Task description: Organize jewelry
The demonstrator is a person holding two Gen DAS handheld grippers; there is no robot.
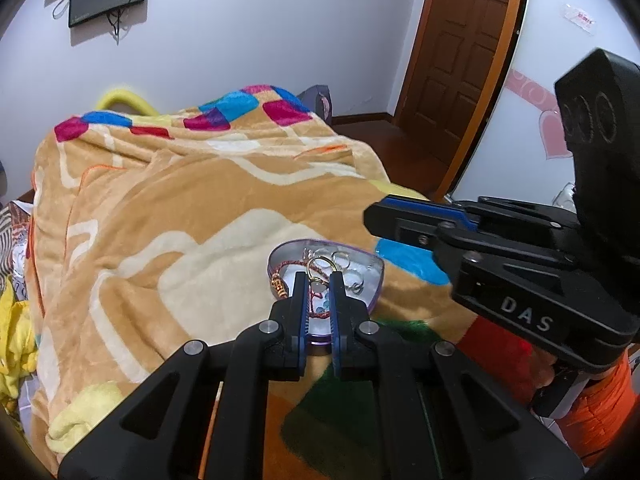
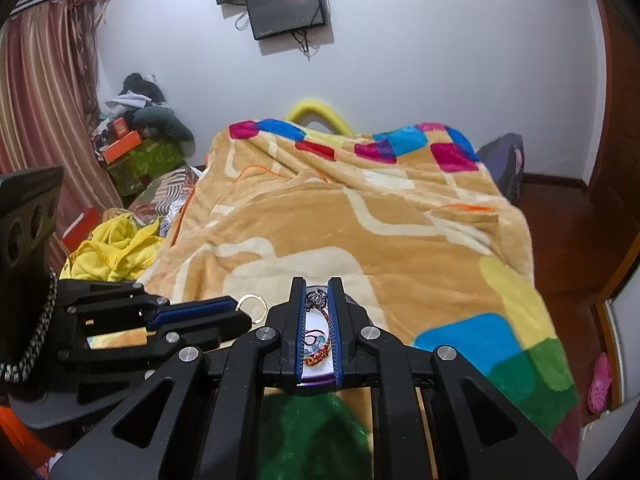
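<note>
A bed fills most of both views, covered by a thick tan blanket (image 1: 168, 208) with cream shapes and a border of pink, blue, yellow, red and green blocks. Near the foot edge of the blanket sits a shallow, purple-rimmed jewelry dish (image 1: 372, 268) holding a jumble of rings, a red cord bracelet with a gold bead, and other small pieces. The left gripper (image 1: 319, 280) hovers just above the dish, its blue-lined fingers narrowly parted; a gold ring (image 1: 320, 267) shows right at their tips, but whether it is pinched cannot be told. In the right wrist view that ring (image 2: 251, 307) appears at the tip of the left gripper's fingers. The right gripper (image 2: 318, 286) hangs over the same dish from the other side, fingers also close together with a small gap, a silver ornament (image 2: 317, 298) visible between them in the dish. Behind the bed is a white wall with two dark screens (image 2: 286, 8) mounted high. A brown wooden door (image 1: 460, 48) stands to the right above dark wood flooring. Striped reddish curtains (image 2: 44, 92) hang at the left, beside piled boxes and clothes, and a yellow garment (image 2: 116, 248) lies next to the bed.
</note>
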